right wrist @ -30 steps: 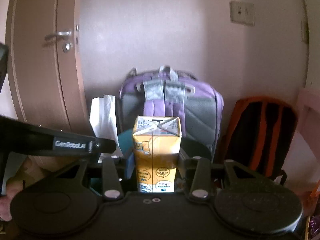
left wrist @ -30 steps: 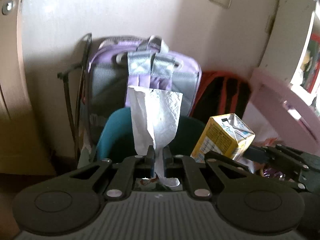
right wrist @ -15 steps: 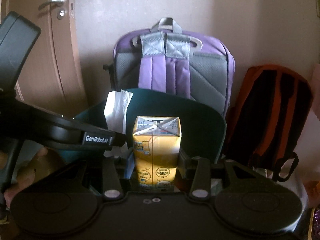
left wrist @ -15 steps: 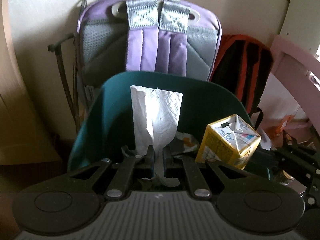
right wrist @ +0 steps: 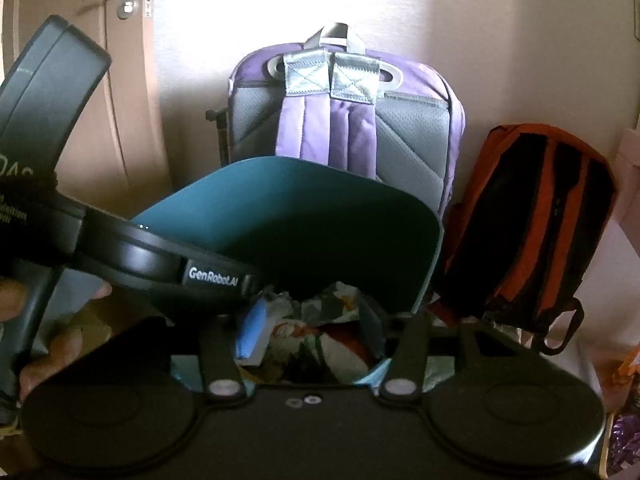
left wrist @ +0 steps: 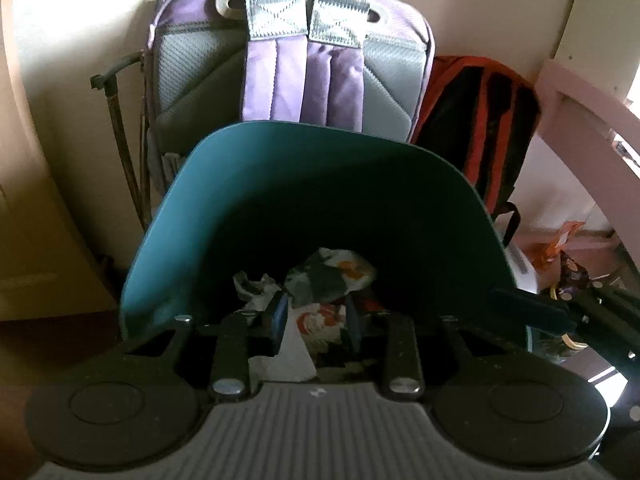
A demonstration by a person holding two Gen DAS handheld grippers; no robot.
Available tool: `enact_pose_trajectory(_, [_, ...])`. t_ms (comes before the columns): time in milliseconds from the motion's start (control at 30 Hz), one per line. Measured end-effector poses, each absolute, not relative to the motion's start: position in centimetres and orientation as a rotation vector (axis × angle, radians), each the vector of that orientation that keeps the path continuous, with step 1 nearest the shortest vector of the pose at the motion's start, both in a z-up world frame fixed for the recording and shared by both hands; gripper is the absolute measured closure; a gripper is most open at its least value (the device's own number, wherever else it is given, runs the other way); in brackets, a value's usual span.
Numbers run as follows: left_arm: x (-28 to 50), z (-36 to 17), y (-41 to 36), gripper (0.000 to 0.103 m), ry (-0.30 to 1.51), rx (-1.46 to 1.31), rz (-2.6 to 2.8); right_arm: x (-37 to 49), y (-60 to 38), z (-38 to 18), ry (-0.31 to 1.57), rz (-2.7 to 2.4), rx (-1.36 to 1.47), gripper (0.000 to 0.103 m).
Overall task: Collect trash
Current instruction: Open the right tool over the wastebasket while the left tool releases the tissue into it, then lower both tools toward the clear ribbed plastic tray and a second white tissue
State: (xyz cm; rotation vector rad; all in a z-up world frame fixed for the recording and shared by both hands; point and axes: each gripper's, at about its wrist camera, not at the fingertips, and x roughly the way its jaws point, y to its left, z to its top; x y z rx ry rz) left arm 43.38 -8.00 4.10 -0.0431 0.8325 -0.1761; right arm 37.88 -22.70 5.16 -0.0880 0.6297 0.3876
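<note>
A purple backpack (left wrist: 296,76) leans against the wall, an orange one (right wrist: 532,216) beside it (upright).

The near rim of the teal plastic bin (left wrist: 256,184) is hidden behind the gripper body in both views. The crumpled printed wrappers (left wrist: 332,276) inside it are too dark and blurred to be identified. The top handle of the purple and grey fabric backpack (left wrist: 336,64) is cut off by the upper edge of the left wrist view. The lower part of the orange and black backpack (right wrist: 532,216) is covered.
</note>
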Motion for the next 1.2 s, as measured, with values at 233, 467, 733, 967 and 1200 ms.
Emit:
enact_pose_trajectory(233, [40.1,6.1,-7.8,0.047,0.791,-0.061,-0.192,34.6,-23.1,6.5,0.614,0.404,-0.094,0.047])
enact_pose_trajectory(467, [35.7,7.9,-6.9,0.034,0.751,-0.076,-0.196,30.8,-23.4,8.3,0.592,0.428,-0.087,0.045])
enact_pose_trajectory(733, [30.9,8.8,-4.9,0.030,0.729,-0.085,-0.190,26.6,-22.9,9.2,0.576,0.469,-0.096,0.044])
enact_pose_trajectory(967, [26.8,7.4,-2.9,0.020,0.729,-0.081,-0.193,23.5,-22.3,8.2,0.581,0.507,-0.084,0.043])
enact_pose_trajectory(1200, [24.1,3.5,-0.2,0.020,0.776,-0.122,-0.180,22.1,-21.1,4.9,0.617,0.545,-0.060,0.042])
